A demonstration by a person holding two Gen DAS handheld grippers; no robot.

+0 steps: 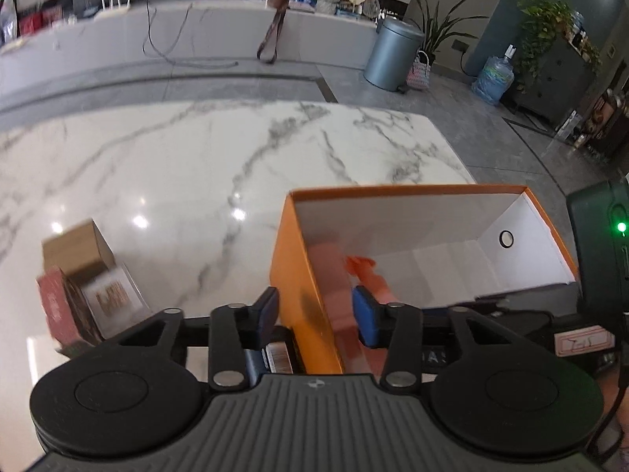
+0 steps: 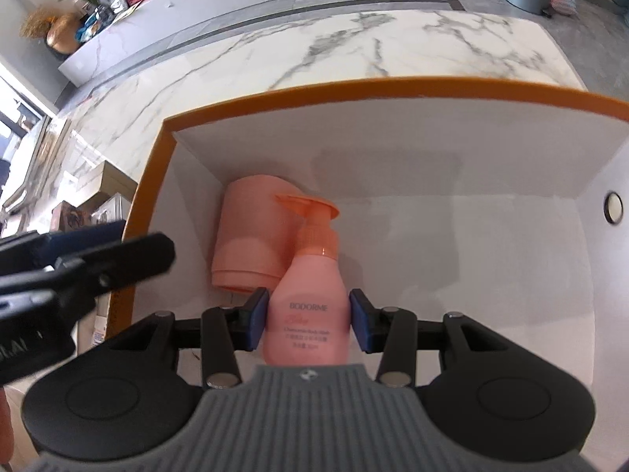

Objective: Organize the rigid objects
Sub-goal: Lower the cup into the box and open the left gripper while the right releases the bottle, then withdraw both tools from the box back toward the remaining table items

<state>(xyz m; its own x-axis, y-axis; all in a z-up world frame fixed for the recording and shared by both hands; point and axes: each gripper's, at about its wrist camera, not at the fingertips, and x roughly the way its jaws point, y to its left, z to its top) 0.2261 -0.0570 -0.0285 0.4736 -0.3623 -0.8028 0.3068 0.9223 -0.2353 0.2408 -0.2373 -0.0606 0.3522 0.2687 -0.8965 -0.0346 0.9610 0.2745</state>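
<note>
A pink plastic pump bottle with an orange pump head (image 2: 306,295) is seen in the right wrist view, clasped at its lower body between the two blue pads of the right gripper (image 2: 307,320); both pads are pressed against its sides, the jaws roughly a third apart. The bottle is held inside an orange cardboard box with a white interior (image 2: 393,141), its pump pointing away from the jaws. Just beyond the left pad, a pink rounded plastic container (image 2: 251,236) is seen lying on the box floor, against the left wall and touching the bottle's shoulder. A round black-rimmed hole (image 2: 613,206) is visible in the right end wall.

In the left wrist view the same bottle (image 1: 369,271) appears only as a blurred pink and orange shape inside the box (image 1: 298,259), so its label cannot be read there. The left gripper (image 1: 314,316) is seen straddling the near left wall of the box: one blue pad lies outside the wall, the other inside. The jaws are partly apart; whether the pads press on the wall cannot be told from the blur. This gripper also appears at the left edge of the right wrist view (image 2: 78,263).

Only the left wrist view shows a small cluster of cardboard cartons, brown, red and white (image 1: 82,279), left of the jaws on the white marble tabletop (image 1: 196,165).
</note>
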